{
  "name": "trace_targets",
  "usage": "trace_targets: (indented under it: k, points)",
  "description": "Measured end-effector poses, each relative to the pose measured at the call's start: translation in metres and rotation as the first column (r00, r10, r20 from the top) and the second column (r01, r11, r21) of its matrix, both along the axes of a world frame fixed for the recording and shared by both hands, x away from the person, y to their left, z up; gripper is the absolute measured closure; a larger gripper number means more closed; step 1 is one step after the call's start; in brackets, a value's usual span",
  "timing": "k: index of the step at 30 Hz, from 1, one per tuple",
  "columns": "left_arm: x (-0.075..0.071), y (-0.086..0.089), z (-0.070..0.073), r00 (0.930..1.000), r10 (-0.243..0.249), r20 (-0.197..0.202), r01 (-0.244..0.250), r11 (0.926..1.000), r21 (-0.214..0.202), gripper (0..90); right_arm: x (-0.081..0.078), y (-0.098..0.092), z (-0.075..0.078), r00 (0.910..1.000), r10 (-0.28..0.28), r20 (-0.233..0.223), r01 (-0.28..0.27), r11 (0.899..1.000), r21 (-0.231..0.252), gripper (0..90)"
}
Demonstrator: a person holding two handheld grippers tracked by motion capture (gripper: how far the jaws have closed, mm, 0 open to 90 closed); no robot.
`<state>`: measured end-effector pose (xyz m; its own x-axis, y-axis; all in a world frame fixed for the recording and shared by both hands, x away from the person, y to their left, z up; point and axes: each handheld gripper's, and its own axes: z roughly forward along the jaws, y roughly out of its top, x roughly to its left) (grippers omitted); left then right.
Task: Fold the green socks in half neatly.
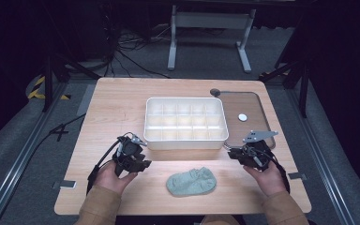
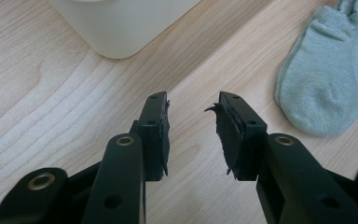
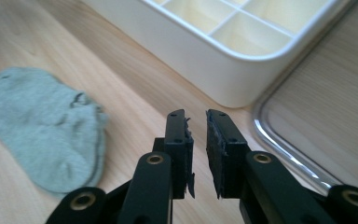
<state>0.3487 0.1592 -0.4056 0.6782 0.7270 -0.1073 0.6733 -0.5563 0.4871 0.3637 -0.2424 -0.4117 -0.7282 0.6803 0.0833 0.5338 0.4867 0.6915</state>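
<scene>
A pale green ankle sock (image 1: 191, 182) lies flat on the wooden table near its front edge, between the two hands. My left gripper (image 1: 144, 157) hovers to the left of the sock, close to the front left corner of a white divided box (image 1: 185, 140). In the left gripper view my left gripper (image 2: 193, 100) is open with bare wood between its jaws, and the sock (image 2: 326, 79) lies off to the right. My right gripper (image 1: 231, 153) is right of the sock. In its own view my right gripper (image 3: 196, 116) shows a narrow empty gap, with the sock (image 3: 42, 130) at the left.
The white box (image 3: 191, 60) has several empty compartments and stands mid-table. Right of it lies a flat metal-rimmed tray (image 1: 253, 101) with a small white disc (image 1: 242, 117) on it; its rim (image 3: 284, 144) runs just beside my right gripper. Cables and a stand are on the floor beyond the table.
</scene>
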Motion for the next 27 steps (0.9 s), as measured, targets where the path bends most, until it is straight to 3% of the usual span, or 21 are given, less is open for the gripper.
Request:
trace_targets:
  k: [2, 5, 7, 10, 15, 23, 24, 25, 27]
  points:
    - [0.000, -0.001, 0.002, 0.9998, -0.020, -0.007, 0.020, 0.9997, -0.018, 60.0, -0.002, 0.005, 0.001, 0.9999, 0.014, -0.002, -0.014, 1.000, 0.013, 76.6]
    - [-0.001, 0.000, 0.007, 0.9987, -0.041, -0.030, 0.037, 0.9925, -0.117, 56.4, -0.006, 0.013, 0.003, 0.9995, 0.031, -0.011, -0.031, 0.999, 0.019, 82.2]
    - [-0.004, 0.000, 0.012, 0.9983, -0.044, -0.038, 0.038, 0.9895, -0.140, 57.2, -0.008, 0.018, 0.004, 0.9980, 0.057, -0.026, -0.057, 0.998, 0.015, 83.7]
    - [-0.009, -0.002, 0.017, 0.9969, -0.070, -0.037, 0.065, 0.9915, -0.113, 57.6, -0.010, 0.027, 0.003, 0.9926, 0.112, -0.046, -0.112, 0.994, -0.005, 88.4]
    - [-0.017, -0.013, 0.018, 0.9948, -0.101, -0.013, 0.101, 0.9948, -0.012, 61.6, -0.014, 0.045, 0.003, 0.9813, 0.178, -0.074, -0.178, 0.984, 0.008, 88.8]
    - [-0.021, -0.015, 0.017, 0.9950, -0.099, -0.017, 0.099, 0.9950, 0.009, 62.9, -0.027, 0.086, -0.004, 0.9614, 0.250, -0.115, -0.252, 0.968, -0.008, 89.0]
    - [-0.021, -0.015, 0.016, 0.9948, -0.099, -0.023, 0.099, 0.9951, 0.007, 62.9, -0.028, 0.092, -0.007, 0.9579, 0.257, -0.128, -0.261, 0.965, -0.015, 89.0]
    - [-0.020, -0.015, 0.015, 0.9950, -0.097, -0.024, 0.097, 0.9952, 0.006, 62.2, -0.030, 0.105, -0.014, 0.9487, 0.281, -0.145, -0.288, 0.957, -0.032, 89.1]
    - [-0.020, -0.015, 0.013, 0.9953, -0.092, -0.031, 0.092, 0.9957, 0.004, 62.2, -0.031, 0.113, -0.018, 0.9437, 0.292, -0.155, -0.303, 0.952, -0.050, 89.1]
